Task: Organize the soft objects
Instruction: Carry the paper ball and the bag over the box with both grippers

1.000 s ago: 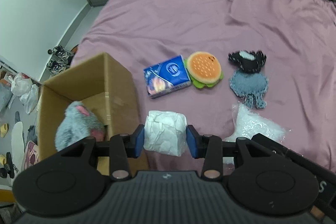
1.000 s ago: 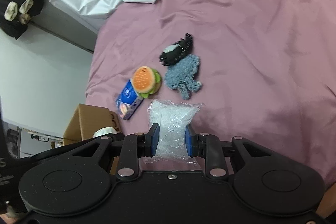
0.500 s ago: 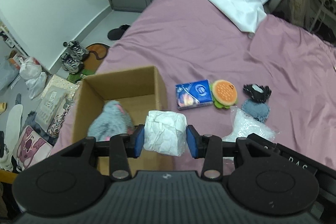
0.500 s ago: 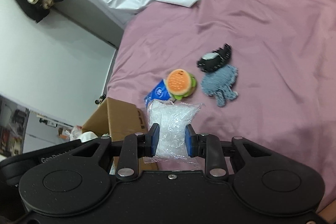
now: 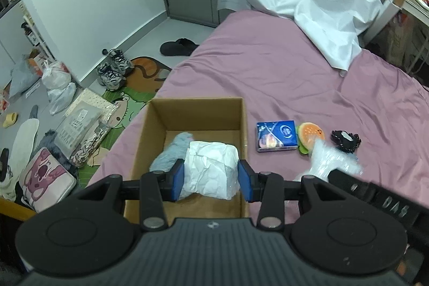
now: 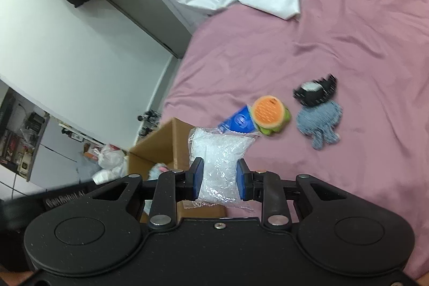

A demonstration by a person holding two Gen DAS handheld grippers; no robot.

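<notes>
A clear plastic bag [image 6: 218,165] is clamped between the pads of the right gripper [image 6: 218,182]. Beyond it, a cardboard box [image 6: 161,141], a burger plush [image 6: 269,114] and a blue knitted toy [image 6: 319,125] are seen on the pink bedsheet [image 6: 348,31].

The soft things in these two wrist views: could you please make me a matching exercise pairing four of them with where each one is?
Things:
1. white paper bundle
2. clear plastic bag
3. grey plush
4. burger toy

Places:
A. lying on the pink bedsheet, beside the blue tissue pack
B. between the fingers of the right gripper
C. inside the cardboard box
D. between the fingers of the left gripper, above the box

Pairs: 1-D, 2-B, 3-C, 4-A
</notes>
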